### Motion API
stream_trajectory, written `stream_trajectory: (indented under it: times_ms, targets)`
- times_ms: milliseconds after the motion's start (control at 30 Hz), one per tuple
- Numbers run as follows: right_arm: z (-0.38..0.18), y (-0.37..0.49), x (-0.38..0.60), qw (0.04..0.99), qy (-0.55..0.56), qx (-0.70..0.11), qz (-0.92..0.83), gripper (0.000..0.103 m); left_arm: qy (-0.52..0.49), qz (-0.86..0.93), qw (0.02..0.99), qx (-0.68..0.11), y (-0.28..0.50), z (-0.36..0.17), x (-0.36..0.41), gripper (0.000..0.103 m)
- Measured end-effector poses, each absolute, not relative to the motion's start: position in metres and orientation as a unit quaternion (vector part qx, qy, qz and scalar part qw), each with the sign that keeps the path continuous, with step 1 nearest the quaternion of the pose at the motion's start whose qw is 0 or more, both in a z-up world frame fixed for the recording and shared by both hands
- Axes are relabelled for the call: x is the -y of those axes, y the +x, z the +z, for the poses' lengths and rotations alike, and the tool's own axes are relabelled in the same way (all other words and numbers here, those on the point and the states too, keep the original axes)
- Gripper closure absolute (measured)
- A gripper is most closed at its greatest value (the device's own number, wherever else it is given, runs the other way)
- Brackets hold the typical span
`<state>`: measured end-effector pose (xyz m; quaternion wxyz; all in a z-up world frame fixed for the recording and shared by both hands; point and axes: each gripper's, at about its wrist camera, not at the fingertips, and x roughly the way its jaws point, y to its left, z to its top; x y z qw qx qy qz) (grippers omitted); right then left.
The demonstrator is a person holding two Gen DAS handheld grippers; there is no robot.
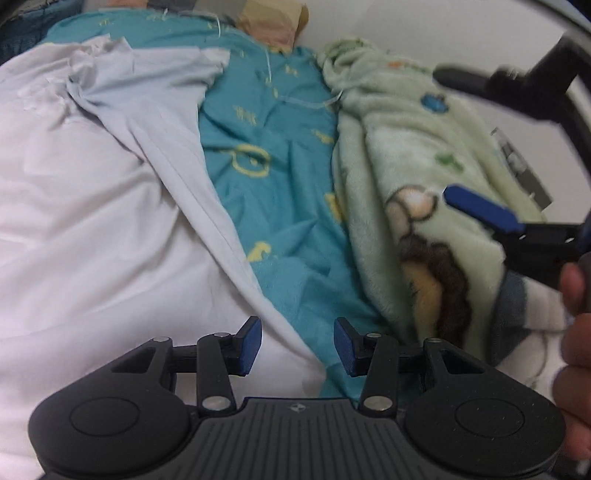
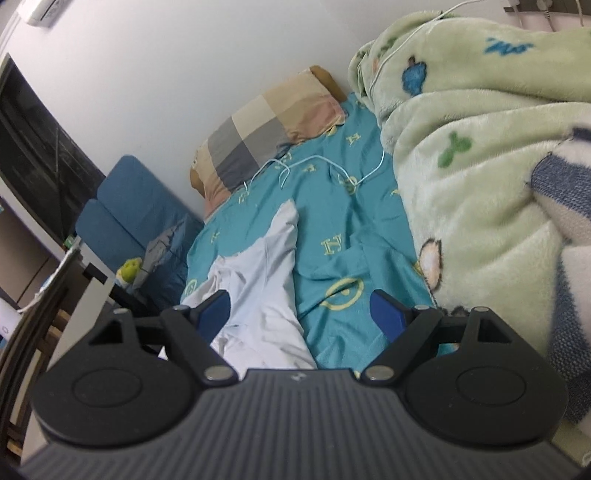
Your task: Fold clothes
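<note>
From the left wrist camera, the left gripper sits at 6 o'clock with its blue pads parted and nothing between them; the jaws are released, hovering over the edge where the white garment meets the teal bedsheet. The white garment fills the picture from 7 to 11 o'clock, rumpled, with a pale sleeve or flap running diagonally from 12 o'clock down to the gripper. The bedsheet, printed with yellow shapes, runs up the middle. A green fleece blanket lies heaped from 1 to 4 o'clock, touching the sheet's edge. The right gripper enters at 3 o'clock, its fingers spread wide and empty above the blanket, with part of a hand at 4 o'clock. A checked pillow shows at 12 o'clock.

From the right wrist camera, the right gripper at 6 o'clock has its jaws wide apart, gripping nothing. The white garment lies between and beyond the fingers, a narrow part reaching toward 12 o'clock on the teal bedsheet. The green fleece blanket is piled from 1 to 4 o'clock. The checked pillow rests at 11 o'clock against the wall, with a thin white cable looped just before it. A blue cushion sits at 9 o'clock.
</note>
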<state>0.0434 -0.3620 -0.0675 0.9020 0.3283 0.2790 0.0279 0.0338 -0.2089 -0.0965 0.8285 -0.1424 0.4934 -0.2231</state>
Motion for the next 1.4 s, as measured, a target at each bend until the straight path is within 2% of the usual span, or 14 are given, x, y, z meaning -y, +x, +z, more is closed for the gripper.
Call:
stream_trajectory:
  times_ms: [33,67,100,333,567,700,900,1000,1067,1133,1267,1400]
  targets:
    - [-0.07,0.045,0.362,0.901,0.329,-0.283,0.027,0.018,-0.147,-0.221,0.824,-0.5,0.039,-0.102,0.208,0.07]
    - [-0.072,0.046,0.363,0.899,0.33,-0.286,0.026,0.018,-0.152,-0.215,0.82,-0.508,0.043,-0.107,0.207,0.093]
    - [-0.073,0.047,0.363,0.898,0.333,-0.288,0.025,0.018,-0.156,-0.206,0.817,-0.516,0.047,-0.111,0.203,0.102]
    - [-0.077,0.049,0.364,0.891,0.346,-0.294,0.031,0.019,-0.254,-0.234,0.779,-0.523,0.04,-0.089,0.139,0.102]
    - [-0.075,0.058,0.346,0.893,0.312,-0.319,0.051,0.019,-0.285,-0.187,0.774,-0.533,0.042,-0.063,0.031,0.102]
    - [-0.08,0.069,0.325,0.884,0.289,-0.354,0.095,0.019,-0.287,-0.146,0.774,-0.546,0.055,-0.076,-0.004,0.102]
    - [-0.089,0.081,0.292,0.869,0.246,-0.407,0.134,0.019,-0.316,-0.146,0.755,-0.556,0.061,-0.11,-0.015,0.101]
    - [-0.094,0.085,0.286,0.862,0.248,-0.422,0.13,0.019,-0.295,-0.164,0.764,-0.55,0.06,-0.106,-0.01,0.094]
    - [-0.097,0.091,0.284,0.856,0.262,-0.426,0.128,0.019,-0.283,-0.183,0.778,-0.53,0.055,-0.095,-0.007,0.073]
    - [-0.099,0.104,0.283,0.851,0.275,-0.431,0.124,0.019,-0.258,-0.207,0.801,-0.5,0.048,-0.08,-0.002,0.066]
    - [-0.103,0.141,0.279,0.84,0.285,-0.445,0.127,0.019,-0.192,-0.272,0.839,-0.43,0.032,-0.046,0.018,0.054]
    - [-0.11,0.187,0.275,0.834,0.275,-0.457,0.142,0.021,-0.139,-0.355,0.838,-0.392,0.027,-0.032,0.045,0.05]
